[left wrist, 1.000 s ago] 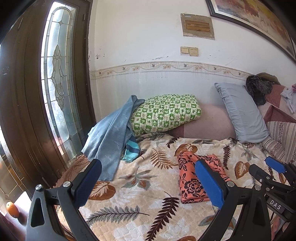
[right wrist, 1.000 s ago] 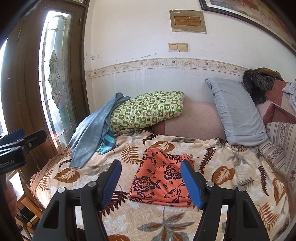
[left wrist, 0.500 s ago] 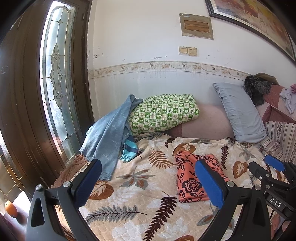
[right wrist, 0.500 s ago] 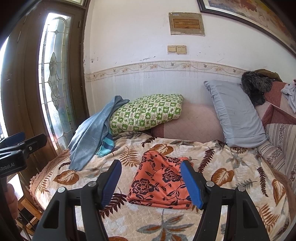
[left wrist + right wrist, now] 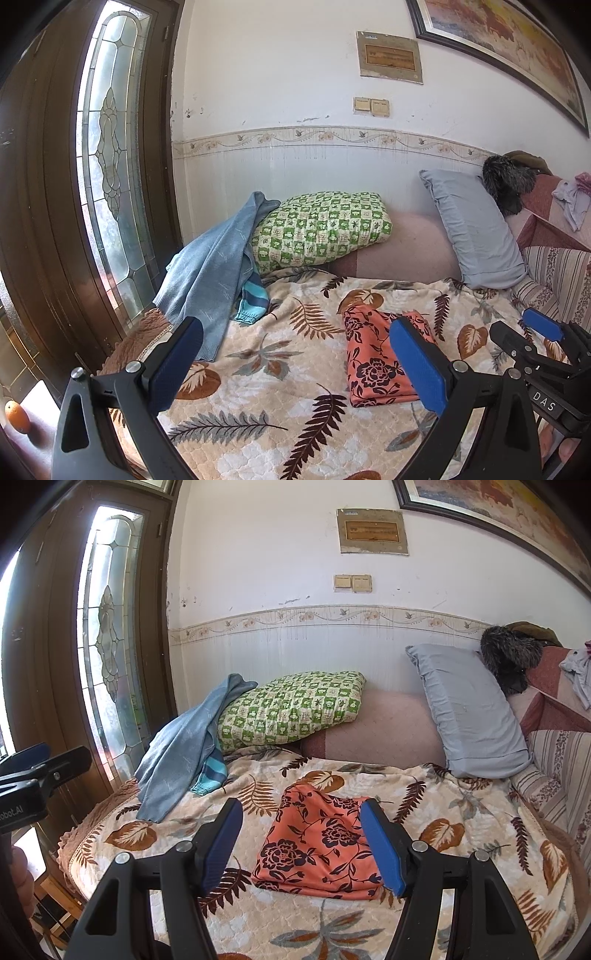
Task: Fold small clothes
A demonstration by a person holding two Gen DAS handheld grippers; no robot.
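Note:
A folded orange garment with dark flowers (image 5: 373, 358) (image 5: 319, 843) lies flat on the leaf-patterned blanket (image 5: 280, 373) (image 5: 461, 823). My left gripper (image 5: 295, 365) is open and empty, held above the blanket to the left of the garment. My right gripper (image 5: 301, 845) is open and empty, held back from the garment and above its near edge. The right gripper also shows at the right edge of the left wrist view (image 5: 539, 350). The left gripper shows at the left edge of the right wrist view (image 5: 37, 771).
A blue sweater (image 5: 210, 273) (image 5: 177, 753) with a teal striped cuff (image 5: 251, 302) drapes over a green checked pillow (image 5: 317, 229) (image 5: 288, 709) at the back left. A grey pillow (image 5: 472, 229) (image 5: 469, 709) leans at the back right. A wooden door (image 5: 55, 184) stands left.
Both grippers have drawn back a little from the bed and risen slightly. The folded garment has not moved.

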